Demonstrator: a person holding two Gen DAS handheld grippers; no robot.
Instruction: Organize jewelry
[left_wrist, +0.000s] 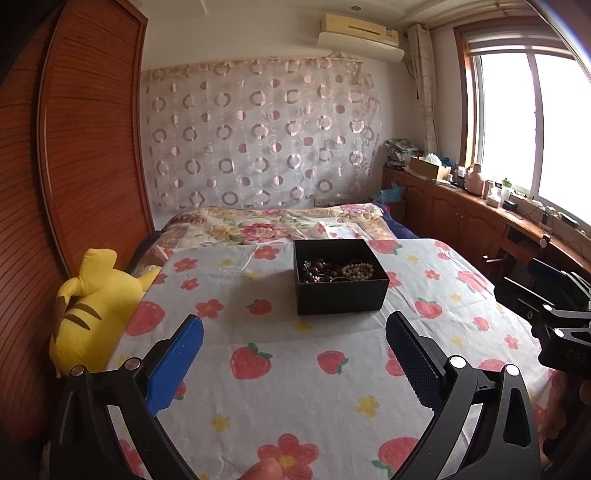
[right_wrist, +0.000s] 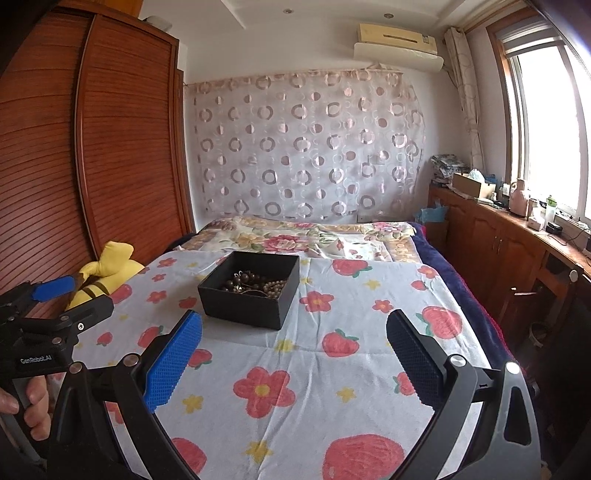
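A black open box (left_wrist: 341, 291) stands on the strawberry-print sheet (left_wrist: 280, 402) of the bed. It holds dark brown bead strings (left_wrist: 317, 272) and a pale bead bracelet (left_wrist: 358, 271). My left gripper (left_wrist: 294, 341) is open and empty, a little short of the box. In the right wrist view the box (right_wrist: 248, 304) sits ahead and to the left, with the beads (right_wrist: 251, 285) inside. My right gripper (right_wrist: 294, 341) is open and empty, apart from the box. The left gripper also shows in the right wrist view (right_wrist: 55, 295), and the right gripper's body at the right edge of the left wrist view (left_wrist: 554, 314).
A yellow plush toy (left_wrist: 92, 314) lies at the bed's left edge by a wooden wardrobe (left_wrist: 74, 147). A floral quilt (left_wrist: 273, 225) lies behind the box. A wooden cabinet (right_wrist: 517, 251) with clutter runs under the window at right.
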